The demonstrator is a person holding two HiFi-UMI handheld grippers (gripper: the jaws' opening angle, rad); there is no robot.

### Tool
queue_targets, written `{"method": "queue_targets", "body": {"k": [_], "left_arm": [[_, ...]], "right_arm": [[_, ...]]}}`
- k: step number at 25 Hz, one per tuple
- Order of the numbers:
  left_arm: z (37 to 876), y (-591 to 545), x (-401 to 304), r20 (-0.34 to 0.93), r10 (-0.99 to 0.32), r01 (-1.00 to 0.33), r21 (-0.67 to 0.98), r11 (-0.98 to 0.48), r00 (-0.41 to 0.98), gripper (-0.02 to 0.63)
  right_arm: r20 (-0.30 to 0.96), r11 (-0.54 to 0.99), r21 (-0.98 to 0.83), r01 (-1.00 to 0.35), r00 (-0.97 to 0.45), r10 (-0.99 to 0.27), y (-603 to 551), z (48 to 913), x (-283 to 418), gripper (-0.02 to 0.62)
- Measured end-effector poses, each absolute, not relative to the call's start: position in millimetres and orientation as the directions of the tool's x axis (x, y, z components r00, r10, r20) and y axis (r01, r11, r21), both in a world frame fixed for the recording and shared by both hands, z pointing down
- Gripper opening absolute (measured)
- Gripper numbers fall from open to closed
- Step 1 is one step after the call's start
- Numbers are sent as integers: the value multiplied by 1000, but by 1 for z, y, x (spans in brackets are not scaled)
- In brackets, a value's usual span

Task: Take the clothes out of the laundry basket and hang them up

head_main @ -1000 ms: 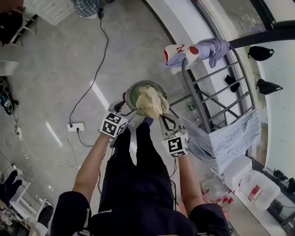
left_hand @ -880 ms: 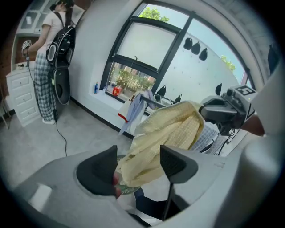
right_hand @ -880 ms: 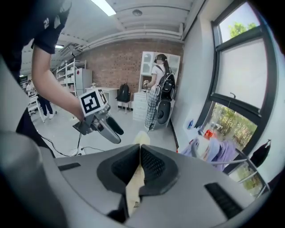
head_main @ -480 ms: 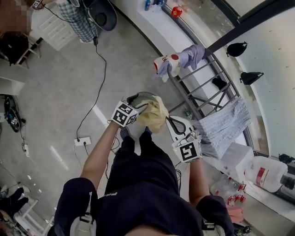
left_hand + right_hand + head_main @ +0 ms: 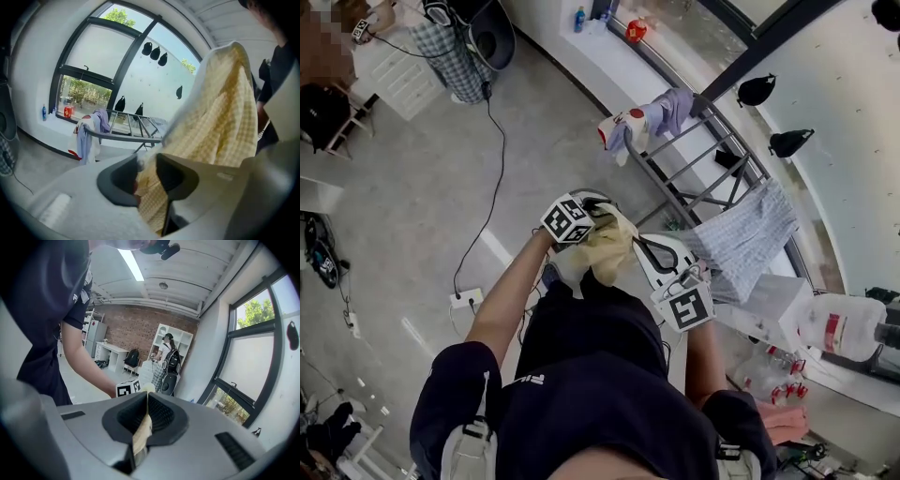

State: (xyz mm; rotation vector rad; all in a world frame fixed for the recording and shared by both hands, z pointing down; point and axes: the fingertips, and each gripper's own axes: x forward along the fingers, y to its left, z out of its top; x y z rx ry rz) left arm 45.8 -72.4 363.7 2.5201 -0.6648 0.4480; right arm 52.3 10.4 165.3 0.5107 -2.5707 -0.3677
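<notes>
A pale yellow checked cloth [image 5: 606, 246] hangs between my two grippers at waist height, above the floor. My left gripper [image 5: 596, 217] holds its upper left part. In the left gripper view the cloth [image 5: 220, 117] fills the gap of the left gripper [image 5: 146, 177], whose jaws have just been closing on it. My right gripper [image 5: 643, 247] is shut on a thin edge of the cloth [image 5: 142, 434], seen in the right gripper [image 5: 146, 408]. The drying rack [image 5: 698, 164] stands just beyond. The laundry basket is almost wholly hidden under the cloth and left gripper.
A white and lilac garment [image 5: 642, 120] hangs on the rack's near rail, and a blue checked cloth [image 5: 742, 239] on its right side. A power strip [image 5: 466, 298] and cable lie on the floor at left. A white jug [image 5: 848, 326] stands at right.
Both grippers have risen with the yellow cloth, away from the basket. The left gripper came in onto the cloth's upper part and closed on it. The basket has dropped out of sight.
</notes>
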Motion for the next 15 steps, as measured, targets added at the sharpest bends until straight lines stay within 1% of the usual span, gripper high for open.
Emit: {"method": "queue_targets", "body": {"k": [1,2,8,12,15], "left_arm": [[364,-72,46,425,-378,-541,377,-752,822,62],[364,-71,46,428,-390,-553,380,-742,816,35],[341,-77,18,423,-543,-684,353,-638,726,29],[288,-89,-12,351,-668,-754,308,-580,656,29],[247,-103,-37,283,-751,-797,319,-513,597,29]], "right_arm": [[406,891,342,-298,-808,-426,11,165,54,8],[400,888,339,-310,-807,-434,11,165,56,8],[390,860,286,-424,-768,-508,0,172,74,8],[429,836,214,-506,-720,-546,-13,196,90,8],[441,806,164,-568,-689,-575,-22,214,103,8]]}}
